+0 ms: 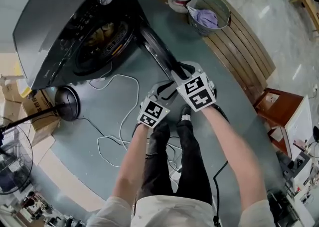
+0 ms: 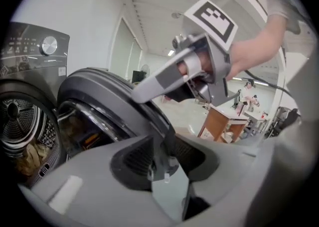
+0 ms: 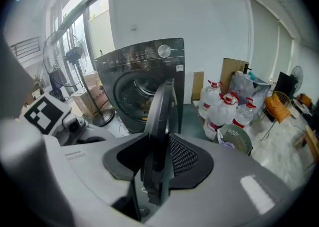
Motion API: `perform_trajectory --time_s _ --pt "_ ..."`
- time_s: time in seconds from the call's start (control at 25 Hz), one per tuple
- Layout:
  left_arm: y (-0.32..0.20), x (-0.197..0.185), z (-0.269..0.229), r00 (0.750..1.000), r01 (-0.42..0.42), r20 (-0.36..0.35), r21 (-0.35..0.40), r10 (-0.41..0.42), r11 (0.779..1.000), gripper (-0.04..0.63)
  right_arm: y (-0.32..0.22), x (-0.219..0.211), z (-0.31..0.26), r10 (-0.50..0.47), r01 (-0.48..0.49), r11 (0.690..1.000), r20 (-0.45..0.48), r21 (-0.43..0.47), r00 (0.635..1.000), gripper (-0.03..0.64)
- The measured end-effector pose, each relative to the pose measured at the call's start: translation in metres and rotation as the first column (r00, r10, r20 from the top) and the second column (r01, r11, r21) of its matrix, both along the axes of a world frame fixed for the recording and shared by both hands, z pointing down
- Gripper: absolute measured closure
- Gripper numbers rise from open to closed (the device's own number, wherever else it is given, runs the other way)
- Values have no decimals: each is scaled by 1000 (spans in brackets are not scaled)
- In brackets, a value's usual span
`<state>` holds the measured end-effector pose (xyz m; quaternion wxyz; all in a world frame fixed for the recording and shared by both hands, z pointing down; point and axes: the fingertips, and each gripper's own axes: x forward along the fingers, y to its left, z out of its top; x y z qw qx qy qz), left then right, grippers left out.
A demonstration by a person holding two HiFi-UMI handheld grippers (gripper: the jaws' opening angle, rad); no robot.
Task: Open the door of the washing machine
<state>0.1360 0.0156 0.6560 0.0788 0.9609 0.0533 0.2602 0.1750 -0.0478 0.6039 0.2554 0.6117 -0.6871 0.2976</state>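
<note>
My left gripper [image 2: 159, 165] and right gripper [image 3: 157, 171] each pinch the rim of the door [image 1: 157, 49], which stands swung well out from the washing machine [image 1: 60, 12]. I judge the opening nearly done. Next comes a clean let-go without knocking it back, over a grey-green floor [image 1: 84, 139] with a looped white cable [image 1: 137, 91], and water bottles [image 3: 224, 111] beside the machine.

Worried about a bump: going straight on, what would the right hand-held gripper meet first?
The washing machine door: its edge sits between the jaws of the right hand-held gripper. Beyond it, apparently, the drum opening.
</note>
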Motion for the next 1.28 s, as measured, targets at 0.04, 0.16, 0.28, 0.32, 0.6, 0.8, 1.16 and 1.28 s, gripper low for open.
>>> perform_trajectory --time_s 0.04,0.16,0.28,0.32,0.6,0.8,1.16,1.28 --pt "-9 1 -3 1000 6 -6 10 -6 1000 408 0 3 0 10 -10 1000 -6 -3 1000 494" --pt "-35 7 -12 1000 23 -14 47 -22 999 410 1 12 0 45 -45 999 -21 -7 999 499" --pt "-59 14 -21 998 50 -33 65 -48 997 419 3 15 1 77 -78 997 -24 -18 997 500" --pt "-69 17 -25 997 66 -48 66 -63 996 419 3 16 1 87 -87 996 -26 -22 996 502" --pt "-106 30 -43 993 67 -102 95 -58 993 439 5 18 0 136 -137 990 -41 -20 990 502" --pt "-105 36 -41 994 46 -106 103 -35 994 439 7 25 -2 165 -165 986 -46 -3 985 502" --pt "-102 56 -45 995 25 -96 101 -15 995 451 10 48 -2 154 -154 988 -42 -7 987 500" --pt "-104 64 -45 995 39 -95 93 -31 995 459 7 57 -2 122 -123 992 -66 -18 990 499"
